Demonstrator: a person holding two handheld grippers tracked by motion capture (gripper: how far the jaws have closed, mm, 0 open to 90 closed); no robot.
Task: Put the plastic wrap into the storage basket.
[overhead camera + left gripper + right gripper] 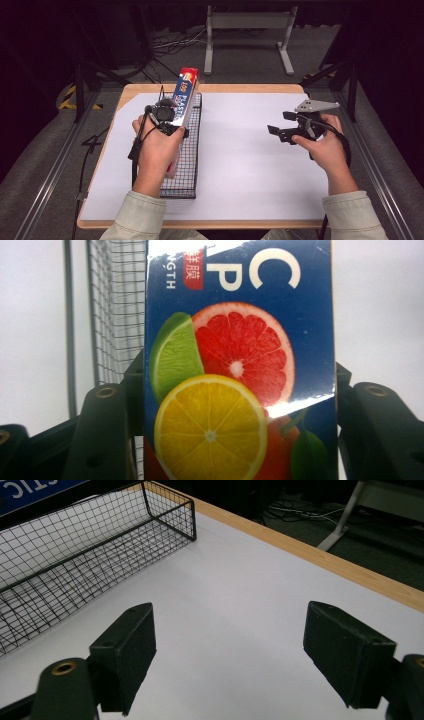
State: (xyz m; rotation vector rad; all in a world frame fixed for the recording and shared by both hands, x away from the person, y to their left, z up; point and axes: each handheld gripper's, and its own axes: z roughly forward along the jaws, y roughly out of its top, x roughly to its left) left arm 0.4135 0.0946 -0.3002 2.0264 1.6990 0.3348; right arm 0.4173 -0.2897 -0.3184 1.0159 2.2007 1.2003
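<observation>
Gripping box (239, 365) above basket (187, 155) (left tool (167, 120))

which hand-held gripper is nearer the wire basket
Left. The left hand-held gripper is over the wire basket, clamped on the blue box. The right hand-held gripper is off to the basket's right above the white sheet, jaws open.

The person wears pale beige long sleeves (145, 212) with buttoned-looking cuffs. Each hand carries a matte black two-jaw gripper: the left gripper (167, 120) has a round black lens housing and a trailing black cable, while the right gripper (282, 131) bears a grey three-cornered plate with small holes and blocky jaws with brass-ringed screw holes.
</observation>
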